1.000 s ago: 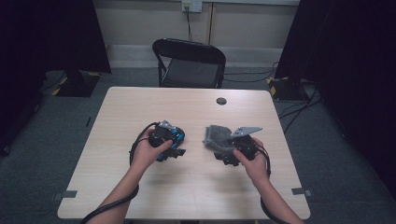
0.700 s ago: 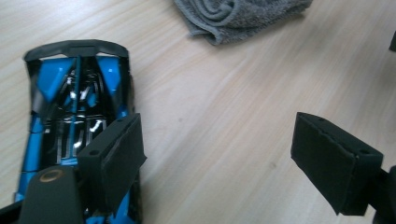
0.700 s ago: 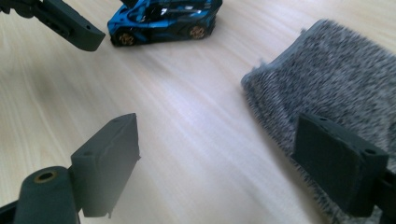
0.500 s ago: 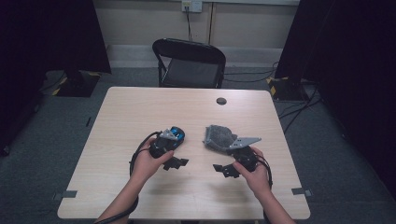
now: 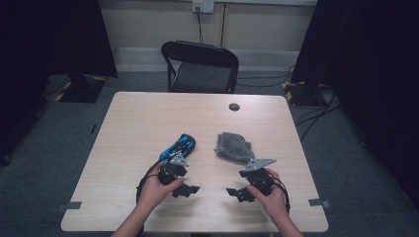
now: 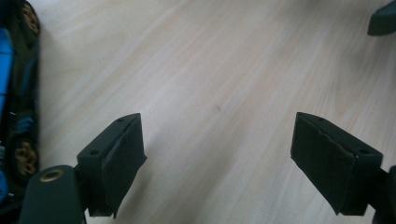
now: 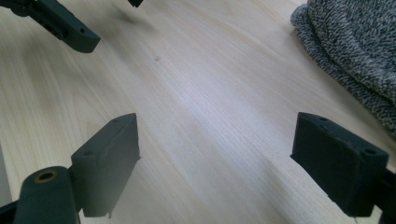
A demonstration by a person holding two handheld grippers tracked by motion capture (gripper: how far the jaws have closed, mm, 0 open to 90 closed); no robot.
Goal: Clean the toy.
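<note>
A blue and black toy car [image 5: 179,147] lies on the light wooden table [image 5: 148,118], left of centre. A grey knitted cloth [image 5: 234,146] is bunched up to its right. My left gripper [image 5: 189,189] is near the front edge, just behind the car, open and empty. My right gripper [image 5: 235,192] faces it, also open and empty, on the near side of the cloth. In the left gripper view the open jaws [image 6: 219,140] frame bare wood, with the car [image 6: 11,93] at the left edge. In the right gripper view the open jaws [image 7: 217,140] frame bare wood, with the cloth [image 7: 355,51] at the upper right.
A black folding chair [image 5: 200,66] stands beyond the table's far edge. A small black round cap [image 5: 234,106] sits in the tabletop near the back. The left gripper's jaw [image 7: 60,25] shows far off in the right gripper view.
Both grippers have drawn back toward the near edge, away from the car and the cloth, and turned to face each other. The car and cloth stay put.
</note>
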